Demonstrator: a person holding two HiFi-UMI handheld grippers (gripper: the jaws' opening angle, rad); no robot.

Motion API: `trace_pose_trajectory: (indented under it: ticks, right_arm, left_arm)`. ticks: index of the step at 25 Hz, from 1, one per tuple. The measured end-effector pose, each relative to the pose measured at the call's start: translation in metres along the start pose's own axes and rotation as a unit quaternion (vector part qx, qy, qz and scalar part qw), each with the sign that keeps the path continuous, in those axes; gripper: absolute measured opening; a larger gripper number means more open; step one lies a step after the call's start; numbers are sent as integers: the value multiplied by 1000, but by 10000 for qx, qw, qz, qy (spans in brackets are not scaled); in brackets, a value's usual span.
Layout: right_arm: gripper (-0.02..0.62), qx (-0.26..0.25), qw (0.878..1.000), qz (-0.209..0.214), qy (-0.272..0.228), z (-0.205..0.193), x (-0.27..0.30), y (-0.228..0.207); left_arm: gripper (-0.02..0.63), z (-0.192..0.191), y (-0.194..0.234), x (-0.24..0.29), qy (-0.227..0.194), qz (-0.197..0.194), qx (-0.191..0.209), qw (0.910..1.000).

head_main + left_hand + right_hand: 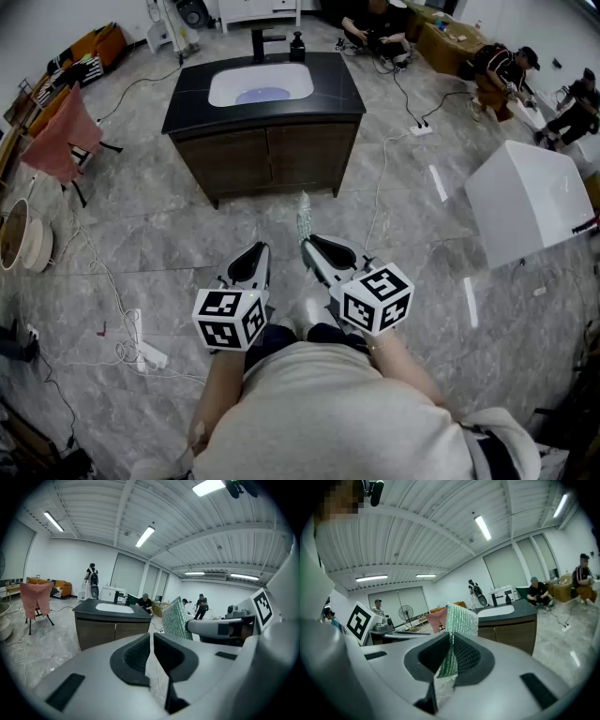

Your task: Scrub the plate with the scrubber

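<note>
My right gripper [307,246] is shut on a green mesh scrubber [303,217], which stands upright out of its jaws [459,618]. Beside it, my left gripper [261,248] is shut with nothing between its pads [151,641]. The scrubber [177,619] also shows at the right of the left gripper view. Both grippers hang above the floor, well short of the dark vanity [187,103] with its white sink [261,84]. A pale bluish round shape [262,95] lies in the basin; I cannot tell whether it is the plate.
A black faucet [262,42] and soap bottle [297,45] stand behind the sink. A red cloth [61,131] hangs on a stand at left. A white box [525,202] sits at right. Cables and a power strip [150,354] lie on the floor. People [375,28] sit at the back.
</note>
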State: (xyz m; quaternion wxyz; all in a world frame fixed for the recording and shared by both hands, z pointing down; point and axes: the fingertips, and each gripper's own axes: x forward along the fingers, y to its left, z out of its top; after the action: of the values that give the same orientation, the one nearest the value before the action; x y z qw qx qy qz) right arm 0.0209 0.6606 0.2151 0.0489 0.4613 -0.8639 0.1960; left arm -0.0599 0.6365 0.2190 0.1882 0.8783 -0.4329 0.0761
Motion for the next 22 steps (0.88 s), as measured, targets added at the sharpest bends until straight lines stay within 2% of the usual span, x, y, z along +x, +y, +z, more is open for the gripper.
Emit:
trace_pose_trajectory:
  ticks: [11,17,22]
  right_arm:
    - [41,-77,9998,145,65,-3,7,8]
    - [47,250,9995,178,-125,5,10,7]
    - [48,241,9994,111,-209,8,16,8]
  left_arm:
    - [40,0,2,3,-60,-74,-23,10000]
    - [40,7,11,0,-132,-106,-58,9998]
    - [40,14,23,-1,-265,-74,14,9996]
